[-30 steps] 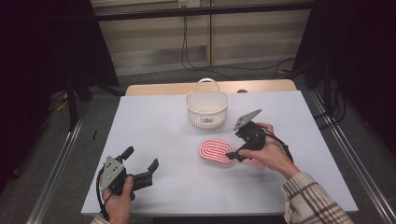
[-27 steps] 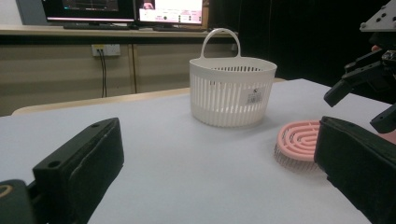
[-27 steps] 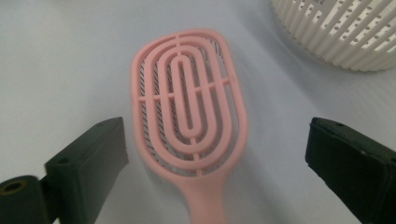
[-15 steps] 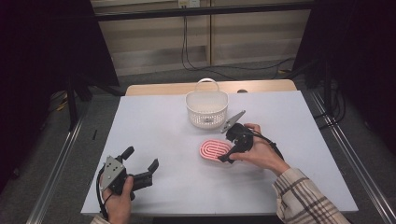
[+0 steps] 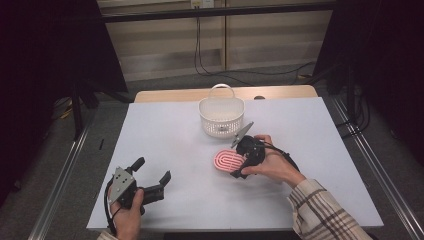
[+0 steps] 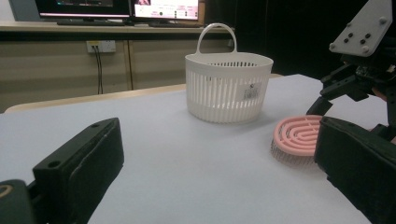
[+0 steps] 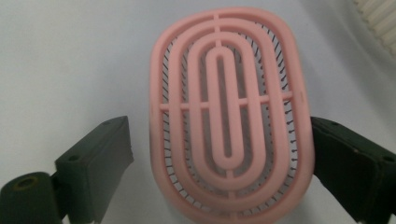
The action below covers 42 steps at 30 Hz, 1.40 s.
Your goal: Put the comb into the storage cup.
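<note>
Pink brush (image 5: 228,161) lies bristles-down mid-table, at 6 o'clock from the white basket (image 5: 221,117) and near it. We see the right gripper (image 7: 219,154) spread wide, jaws straddling the brush, one jaw touching its edge, not clamped. Left gripper (image 5: 152,176) sits at 8 o'clock, jaws wide, holding nothing.

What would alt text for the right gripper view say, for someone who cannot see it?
A pink oval brush, its ribbed back facing up and bristles below, lies on a white table between the right tool's two open black jaws. A white basket's edge shows at top right.
</note>
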Tool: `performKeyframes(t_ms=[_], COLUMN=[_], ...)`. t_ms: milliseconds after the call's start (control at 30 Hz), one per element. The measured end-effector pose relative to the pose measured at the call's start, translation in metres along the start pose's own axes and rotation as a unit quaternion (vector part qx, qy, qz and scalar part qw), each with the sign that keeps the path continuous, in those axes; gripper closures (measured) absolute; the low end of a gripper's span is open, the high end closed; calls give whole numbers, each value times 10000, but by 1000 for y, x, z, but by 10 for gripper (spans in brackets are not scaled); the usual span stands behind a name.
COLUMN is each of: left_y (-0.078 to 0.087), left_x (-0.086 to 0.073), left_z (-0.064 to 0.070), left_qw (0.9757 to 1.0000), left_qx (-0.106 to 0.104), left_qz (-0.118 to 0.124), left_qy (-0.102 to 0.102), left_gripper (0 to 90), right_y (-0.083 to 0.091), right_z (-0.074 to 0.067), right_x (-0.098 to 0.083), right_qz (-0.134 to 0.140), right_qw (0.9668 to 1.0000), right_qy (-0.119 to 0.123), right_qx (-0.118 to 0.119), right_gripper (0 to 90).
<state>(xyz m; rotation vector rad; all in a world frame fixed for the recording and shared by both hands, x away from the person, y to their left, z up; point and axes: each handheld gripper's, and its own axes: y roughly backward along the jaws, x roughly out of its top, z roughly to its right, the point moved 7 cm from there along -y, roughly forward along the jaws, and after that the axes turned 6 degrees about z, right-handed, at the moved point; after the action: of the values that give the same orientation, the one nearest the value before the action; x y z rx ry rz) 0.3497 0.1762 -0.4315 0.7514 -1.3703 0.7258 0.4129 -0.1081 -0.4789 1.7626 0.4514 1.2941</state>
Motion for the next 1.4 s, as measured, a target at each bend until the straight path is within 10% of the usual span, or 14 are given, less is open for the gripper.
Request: performKeyframes(t_ms=[1400], left_y=[0], left_x=[-1], left_z=[-3], left_qw=[10000], left_qx=[81], left_qz=[-29], left_qy=[22], left_gripper=[15], right_y=[-26], right_z=[1], right_x=[-1], right_qz=[-566], right_qw=[9979], right_qy=[305], right_qx=[56], right_gripper=[137])
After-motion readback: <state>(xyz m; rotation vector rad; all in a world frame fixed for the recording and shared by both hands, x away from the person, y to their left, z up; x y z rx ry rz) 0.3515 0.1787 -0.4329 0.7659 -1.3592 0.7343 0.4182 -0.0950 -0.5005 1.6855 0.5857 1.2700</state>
